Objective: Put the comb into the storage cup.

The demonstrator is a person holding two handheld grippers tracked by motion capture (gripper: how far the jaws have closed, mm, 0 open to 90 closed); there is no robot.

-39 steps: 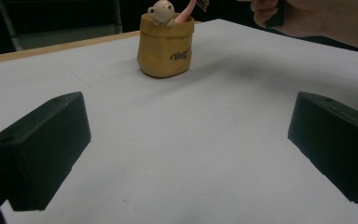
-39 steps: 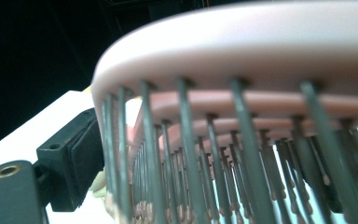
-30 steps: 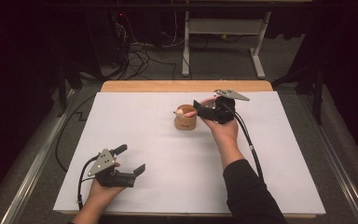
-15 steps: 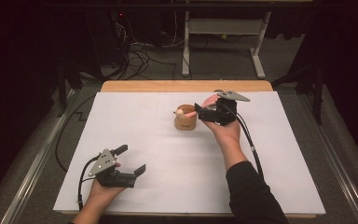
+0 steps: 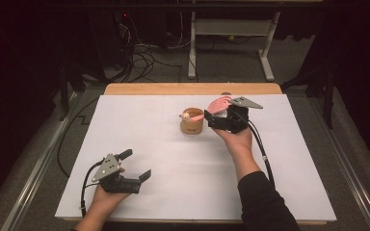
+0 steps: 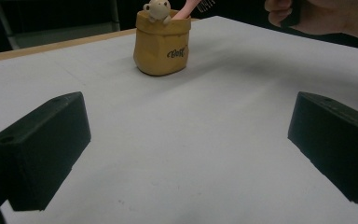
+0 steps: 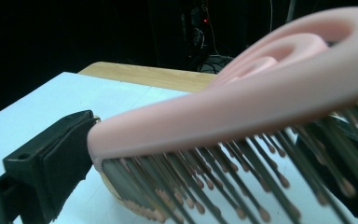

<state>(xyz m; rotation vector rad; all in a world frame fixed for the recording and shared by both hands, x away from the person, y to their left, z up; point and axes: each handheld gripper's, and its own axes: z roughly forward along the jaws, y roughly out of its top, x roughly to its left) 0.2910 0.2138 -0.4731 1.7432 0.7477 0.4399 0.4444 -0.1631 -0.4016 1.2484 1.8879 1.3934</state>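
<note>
Now the right gripper (image 5: 218,119) has just been opening, jaws apart around the pink brush (image 7: 242,107) leaning in the cup (image 5: 191,124). Likely light, stiff plastic; grip the head's rim, not bristles.

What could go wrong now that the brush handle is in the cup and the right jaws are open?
The pink hairbrush leans out of the small cup, its head overhanging toward the right gripper, whose jaws have just been opening. That top-heavy lean might tip the cup or let the brush slide out. In the right gripper view the bristles hang between the jaws, so pulling back could snag them and drag the brush along.
</note>
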